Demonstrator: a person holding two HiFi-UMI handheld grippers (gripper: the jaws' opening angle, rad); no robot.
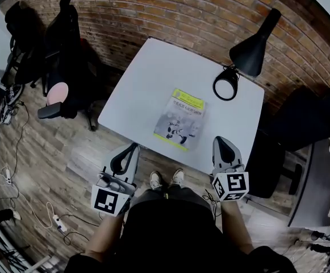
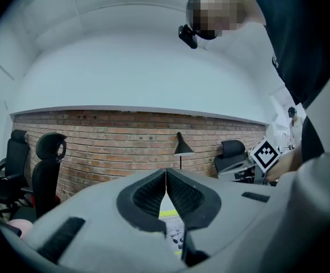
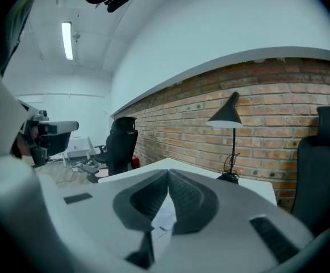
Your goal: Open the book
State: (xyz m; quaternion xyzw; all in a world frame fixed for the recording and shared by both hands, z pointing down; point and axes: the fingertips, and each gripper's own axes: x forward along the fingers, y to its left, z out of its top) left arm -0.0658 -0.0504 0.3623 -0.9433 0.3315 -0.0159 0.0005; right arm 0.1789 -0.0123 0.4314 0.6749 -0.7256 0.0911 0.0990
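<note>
Yellow-banded and closed, the book (image 1: 180, 119) lies flat on the white table (image 1: 147, 78), near the edge closest to the person and well apart from the black lamp (image 1: 250, 50) at the far corner. Both tools hang short of that edge. The left gripper (image 1: 132, 148) and the right gripper (image 1: 224, 143) each have their 2 jaws pressed together, with nothing between them.

Risk 1, as I judge it: closed tips nudging the cover would skid the book over the smooth top instead of lifting it, since nothing pins it down. Risk 2: a tip digging in low could lift a wad of pages or crease the cover.

Only the head view shows the whole book and its gap from each gripper. The 2 gripper views confirm the meeting pads. The left one shows the yellow band just under its tips. The pale patch under the right one's tips is probably the same book, but too blurred to be sure.
</note>
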